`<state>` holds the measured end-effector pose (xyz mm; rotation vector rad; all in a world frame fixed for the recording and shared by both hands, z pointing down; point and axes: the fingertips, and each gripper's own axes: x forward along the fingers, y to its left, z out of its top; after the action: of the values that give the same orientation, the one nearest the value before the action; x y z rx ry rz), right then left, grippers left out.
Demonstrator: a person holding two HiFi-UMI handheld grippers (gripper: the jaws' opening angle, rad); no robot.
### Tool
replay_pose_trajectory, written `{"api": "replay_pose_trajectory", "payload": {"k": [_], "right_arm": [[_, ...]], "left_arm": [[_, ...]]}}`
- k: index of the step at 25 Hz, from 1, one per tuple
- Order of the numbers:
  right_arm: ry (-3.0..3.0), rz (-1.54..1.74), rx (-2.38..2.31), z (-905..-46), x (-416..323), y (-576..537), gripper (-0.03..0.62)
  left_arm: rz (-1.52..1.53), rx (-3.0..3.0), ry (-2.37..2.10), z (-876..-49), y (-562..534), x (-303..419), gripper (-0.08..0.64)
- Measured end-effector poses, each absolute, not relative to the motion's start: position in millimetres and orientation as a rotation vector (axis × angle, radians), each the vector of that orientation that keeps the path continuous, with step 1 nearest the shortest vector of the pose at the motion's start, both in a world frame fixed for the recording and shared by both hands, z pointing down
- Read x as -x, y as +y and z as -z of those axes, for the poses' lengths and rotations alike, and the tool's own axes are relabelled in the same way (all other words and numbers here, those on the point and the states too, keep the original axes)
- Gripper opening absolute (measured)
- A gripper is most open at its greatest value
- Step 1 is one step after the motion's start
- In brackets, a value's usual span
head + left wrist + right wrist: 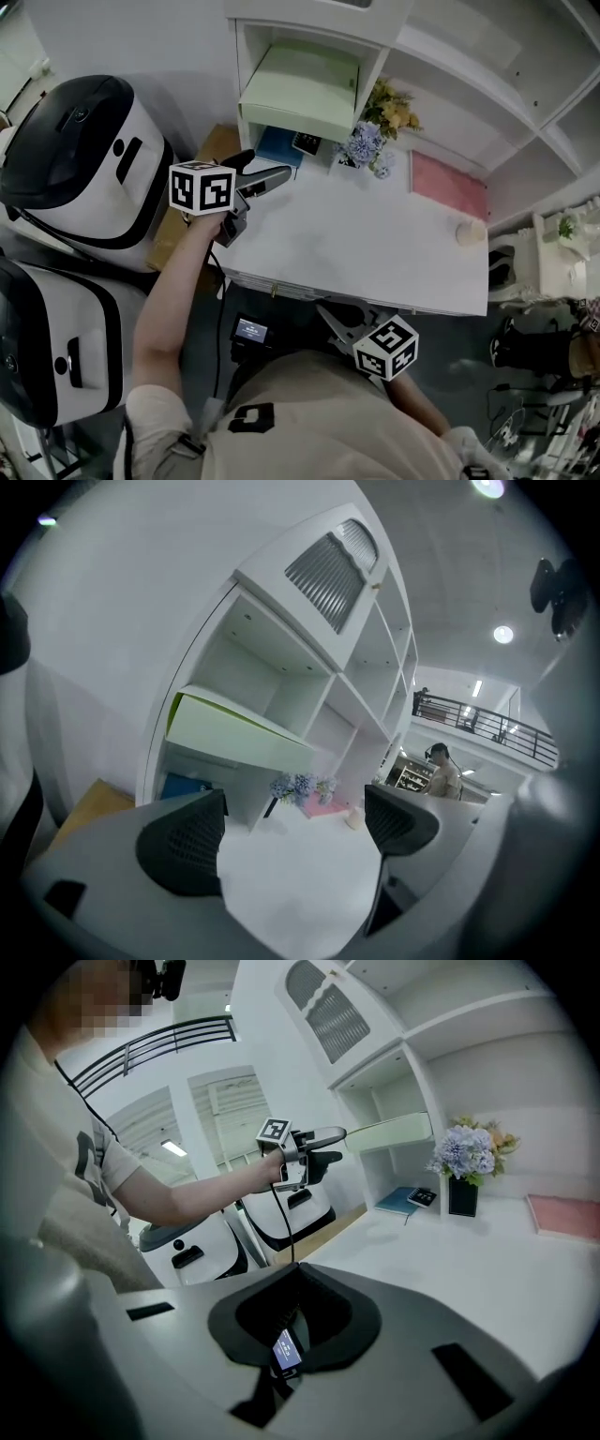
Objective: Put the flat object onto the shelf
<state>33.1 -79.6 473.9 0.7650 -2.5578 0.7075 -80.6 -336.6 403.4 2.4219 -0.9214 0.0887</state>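
left claw (295, 832) apart, nothing between it, over the white tabletop (375, 244) at upper left, near the shelf (309, 23). pale green flat box (305, 89) lies in the shelf compartment, top centre. right claw (298, 1283) together, empty, lower centre.

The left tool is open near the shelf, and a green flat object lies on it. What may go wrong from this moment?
1. The green flat object seems to jut out past the front of the shelf; a bump from the open left tool might tip it off.
2. The flowers stand close beside that compartment, so a sideways sweep of the tool could knock them over.
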Motion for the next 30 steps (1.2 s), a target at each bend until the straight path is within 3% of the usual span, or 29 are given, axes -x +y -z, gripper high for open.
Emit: {"api": "replay_pose_trajectory", "payload": {"k": [15,24,30], "right_arm": [[-2.556,-0.61,-0.718,-461.9,-0.4,-47.3,0.023],[-2.513,-0.644,-0.803,-464.7,2.2,-30.8,0.023],[-2.547,-0.634,-0.859,-449.9,4.1,-32.9,0.023]], "left_arm": [[-0.247,-2.632,-0.833,-390.2,-239.4,92.1,0.475],[-0.099,-2.645,-0.835,-395.1,-187.7,100.8,0.468],[0.016,-2.63,-0.792,-389.9,-148.6,96.7,0.425]]}}
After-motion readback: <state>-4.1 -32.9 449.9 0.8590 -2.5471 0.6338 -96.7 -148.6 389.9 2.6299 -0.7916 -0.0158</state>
